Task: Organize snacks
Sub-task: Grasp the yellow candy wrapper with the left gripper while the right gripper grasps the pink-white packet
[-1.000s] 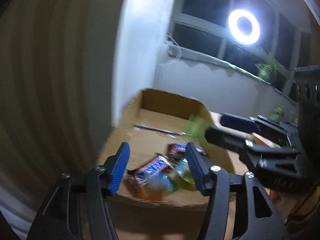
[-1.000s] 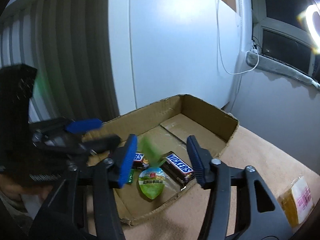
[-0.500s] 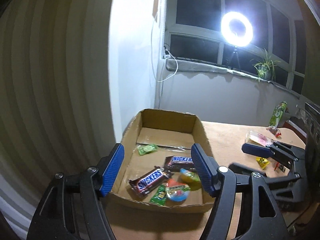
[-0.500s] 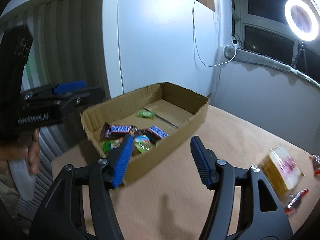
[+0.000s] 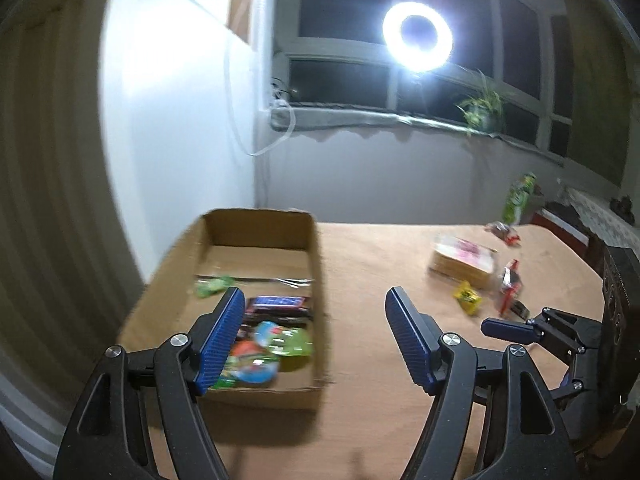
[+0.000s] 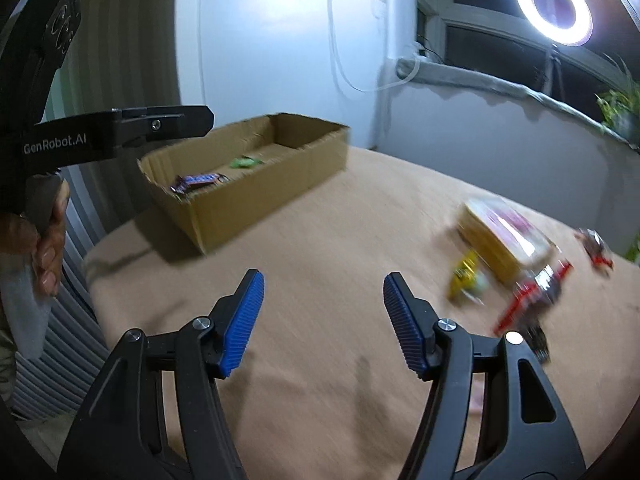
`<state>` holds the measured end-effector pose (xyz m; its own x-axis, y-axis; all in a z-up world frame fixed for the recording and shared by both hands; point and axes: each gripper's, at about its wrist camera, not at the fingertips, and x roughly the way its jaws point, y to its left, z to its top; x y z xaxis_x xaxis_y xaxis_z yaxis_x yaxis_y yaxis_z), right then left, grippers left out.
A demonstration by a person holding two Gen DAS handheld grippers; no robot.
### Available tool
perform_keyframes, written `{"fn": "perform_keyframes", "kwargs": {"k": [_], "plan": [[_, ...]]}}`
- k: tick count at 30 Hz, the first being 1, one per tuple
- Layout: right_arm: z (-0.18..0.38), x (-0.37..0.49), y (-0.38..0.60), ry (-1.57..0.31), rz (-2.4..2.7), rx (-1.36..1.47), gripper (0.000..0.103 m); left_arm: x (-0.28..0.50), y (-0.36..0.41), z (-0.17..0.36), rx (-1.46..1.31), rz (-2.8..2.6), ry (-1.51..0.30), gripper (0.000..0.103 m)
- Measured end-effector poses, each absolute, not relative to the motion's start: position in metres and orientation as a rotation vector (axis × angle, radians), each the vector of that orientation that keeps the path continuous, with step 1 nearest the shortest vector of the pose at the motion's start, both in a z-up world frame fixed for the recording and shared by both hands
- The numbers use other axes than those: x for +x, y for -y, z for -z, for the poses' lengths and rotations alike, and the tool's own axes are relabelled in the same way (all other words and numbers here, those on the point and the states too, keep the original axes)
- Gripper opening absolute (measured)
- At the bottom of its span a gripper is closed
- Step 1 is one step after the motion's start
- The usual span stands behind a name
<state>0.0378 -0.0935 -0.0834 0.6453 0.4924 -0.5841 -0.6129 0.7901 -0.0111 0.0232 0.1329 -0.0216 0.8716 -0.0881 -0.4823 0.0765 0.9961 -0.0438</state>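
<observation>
- Two hand-held grippers are in play, and both hold nothing.
- The right hand-held gripper (image 6: 323, 322) has its blue pads wide apart, with only bare surface between them.
- The left hand-held gripper (image 5: 314, 340) is opening its jaws; nothing is between them either.
- The box (image 6: 256, 184) is the landmark. Some snacks already lie inside it, like a dark candy bar (image 6: 198, 181) and a green sweet (image 6: 244, 163).
- Loose snacks lie well to the right of the box, on the open surface (image 6: 320, 248).
- Among them are a big yellow pack (image 6: 502, 240), a small yellow sweet (image 6: 464, 276) just beside it, and a red wrapper (image 6: 528, 300) near both.
- In the right view the yellow pack's long side looks to run from near-right up to far-left, but it is blurry.
- I think the right hand-held gripper is nearer to the loose snacks, so it should reach right for one. The left one points more at the box.
- The surface is tan and flat, like a cloth.
- The room has a white wall, a dark window, a ring light (image 5: 418, 36) and a plant (image 5: 482, 106) on the sill.
</observation>
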Motion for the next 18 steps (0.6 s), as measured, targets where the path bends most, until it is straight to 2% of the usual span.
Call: {"fn": "perform_keyframes", "kwargs": {"k": [18], "plan": [[0.110, 0.041, 0.212, -0.682, -0.436, -0.099, 0.065, 0.048, -0.016, 0.055, 0.098, 0.313, -0.646, 0.073]]}}
